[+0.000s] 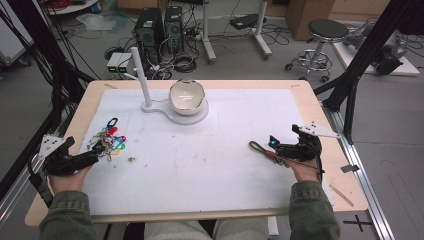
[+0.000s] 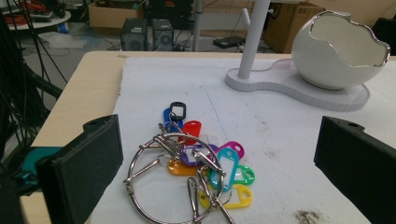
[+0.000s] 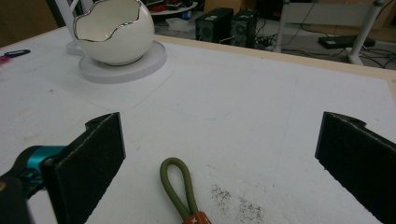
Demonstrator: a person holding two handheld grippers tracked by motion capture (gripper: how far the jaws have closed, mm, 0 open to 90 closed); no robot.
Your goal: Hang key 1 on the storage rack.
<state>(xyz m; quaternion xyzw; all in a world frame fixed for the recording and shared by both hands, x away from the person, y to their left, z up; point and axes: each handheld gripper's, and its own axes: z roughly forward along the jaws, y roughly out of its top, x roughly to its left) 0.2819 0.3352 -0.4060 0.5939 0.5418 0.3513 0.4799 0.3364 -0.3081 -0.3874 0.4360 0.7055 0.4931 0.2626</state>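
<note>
A bunch of key rings with several coloured tags [image 1: 108, 140] [image 2: 196, 168] lies on the white mat at the left. My left gripper [image 1: 85, 159] [image 2: 217, 172] stands open just short of it, the metal rings lying between its jaws untouched. An olive cord loop with an orange-brown collar [image 1: 261, 149] [image 3: 180, 191] lies at the right. My right gripper [image 1: 275, 146] [image 3: 222, 168] is open with the loop low between its jaws, apart from both pads. A white egg-shaped bowl [image 1: 186, 96] [image 2: 338, 49] [image 3: 114, 32] sits on a white stand with an upright post [image 1: 140, 75] [image 2: 252, 42].
The white mat [image 1: 210, 150] covers most of the wooden table [image 1: 320, 110]. Small dark crumbs [image 1: 131, 159] lie near the keys. Computer towers [image 1: 157, 30], a stool [image 1: 325, 35] and cables stand on the floor beyond the far edge. Black frame posts [image 1: 370, 50] rise at both sides.
</note>
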